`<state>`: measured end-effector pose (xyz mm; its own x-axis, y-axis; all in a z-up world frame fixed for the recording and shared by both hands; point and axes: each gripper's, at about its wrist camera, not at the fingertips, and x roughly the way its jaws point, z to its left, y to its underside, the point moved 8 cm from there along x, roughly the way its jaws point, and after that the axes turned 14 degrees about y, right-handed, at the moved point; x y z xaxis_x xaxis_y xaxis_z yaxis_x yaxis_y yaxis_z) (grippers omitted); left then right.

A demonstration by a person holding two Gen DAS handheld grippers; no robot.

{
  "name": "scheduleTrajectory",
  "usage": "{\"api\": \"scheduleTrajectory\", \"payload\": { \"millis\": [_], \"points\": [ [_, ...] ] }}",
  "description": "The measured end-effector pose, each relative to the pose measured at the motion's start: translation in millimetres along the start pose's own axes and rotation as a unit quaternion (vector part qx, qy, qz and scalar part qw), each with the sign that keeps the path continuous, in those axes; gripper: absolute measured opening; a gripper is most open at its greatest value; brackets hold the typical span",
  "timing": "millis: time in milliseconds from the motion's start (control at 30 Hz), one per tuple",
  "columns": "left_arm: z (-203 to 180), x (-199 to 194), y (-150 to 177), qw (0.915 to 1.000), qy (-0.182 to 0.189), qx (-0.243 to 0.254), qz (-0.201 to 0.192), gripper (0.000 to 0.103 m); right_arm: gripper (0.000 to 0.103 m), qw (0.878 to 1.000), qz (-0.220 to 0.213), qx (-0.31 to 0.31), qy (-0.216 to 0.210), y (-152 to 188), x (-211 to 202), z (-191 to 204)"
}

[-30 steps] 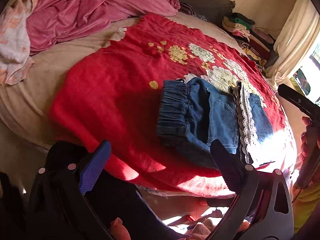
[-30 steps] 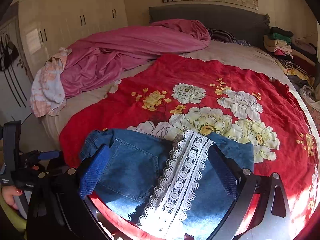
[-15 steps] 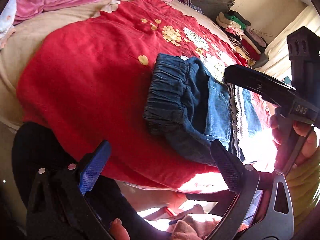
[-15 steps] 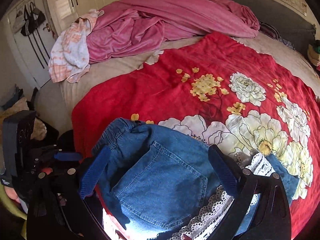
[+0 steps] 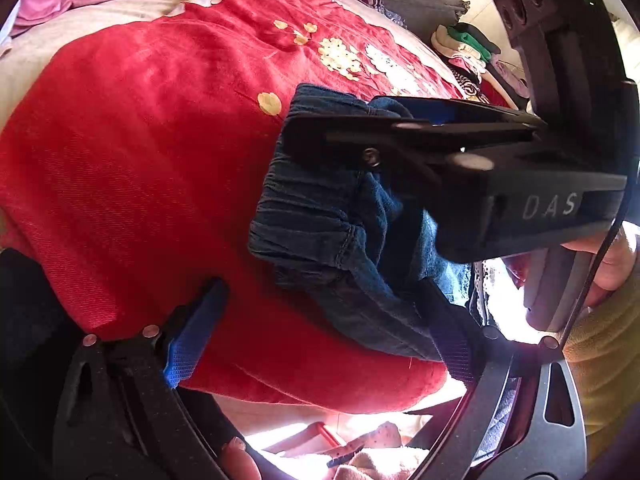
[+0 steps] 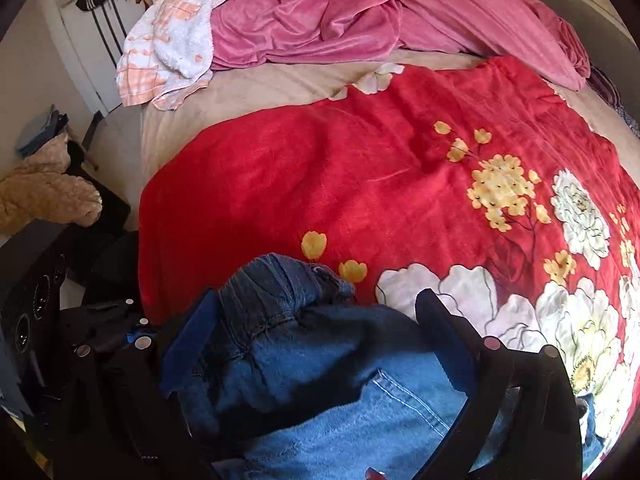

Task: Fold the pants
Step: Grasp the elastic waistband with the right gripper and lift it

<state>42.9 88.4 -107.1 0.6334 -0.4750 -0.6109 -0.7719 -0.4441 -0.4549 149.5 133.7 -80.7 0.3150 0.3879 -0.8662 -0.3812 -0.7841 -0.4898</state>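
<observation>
The folded blue denim pants [image 5: 320, 216] lie on a red floral blanket [image 5: 140, 160] near the bed's front edge, with the gathered waistband toward the left. My left gripper [image 5: 324, 332] is open just in front of them, and its right finger [image 5: 448, 332] touches the near denim edge. My right gripper [image 6: 316, 336] is open, and its two fingers straddle the waistband end of the pants [image 6: 288, 292]. In the left wrist view the right gripper [image 5: 308, 132] lies across the top of the waistband, held by a hand [image 5: 612, 264]. White lace trim [image 5: 486, 280] peeks out behind it.
A crumpled pink blanket [image 6: 340, 12] and an orange-white towel [image 6: 172, 40] lie at the far side of the bed. Stacked clothes [image 5: 472, 48] sit at the far right. A tan plush toy [image 6: 40, 192] and dark boxes stand beside the bed on the left.
My right gripper has swung left from the lace end to the waistband and dropped onto it. My left gripper has come closer to the pants' near edge. Both stayed open.
</observation>
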Motion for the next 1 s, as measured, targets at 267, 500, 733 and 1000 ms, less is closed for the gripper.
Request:
{"api": "scheduleTrajectory", "payload": {
  "millis": [267,500,733,1000],
  "points": [
    [0,-1,-1,0.9998,0.016,0.005,-0.004,0.093,0.043,0.996,-0.025,0.058,-0.064,7,-10,-8],
    [-14,0,-9,0.9981,0.059,0.016,-0.007,0.093,0.037,0.979,-0.082,0.132,-0.131,15,-59,-38],
    [-46,12,-17,0.9867,0.161,-0.010,0.021,0.093,0.037,0.966,-0.129,0.173,-0.140,30,-98,-70],
    [-103,43,-21,0.9810,0.187,0.014,0.050,0.092,0.037,0.959,-0.162,0.198,-0.121,57,-130,-108]
  ]
}}
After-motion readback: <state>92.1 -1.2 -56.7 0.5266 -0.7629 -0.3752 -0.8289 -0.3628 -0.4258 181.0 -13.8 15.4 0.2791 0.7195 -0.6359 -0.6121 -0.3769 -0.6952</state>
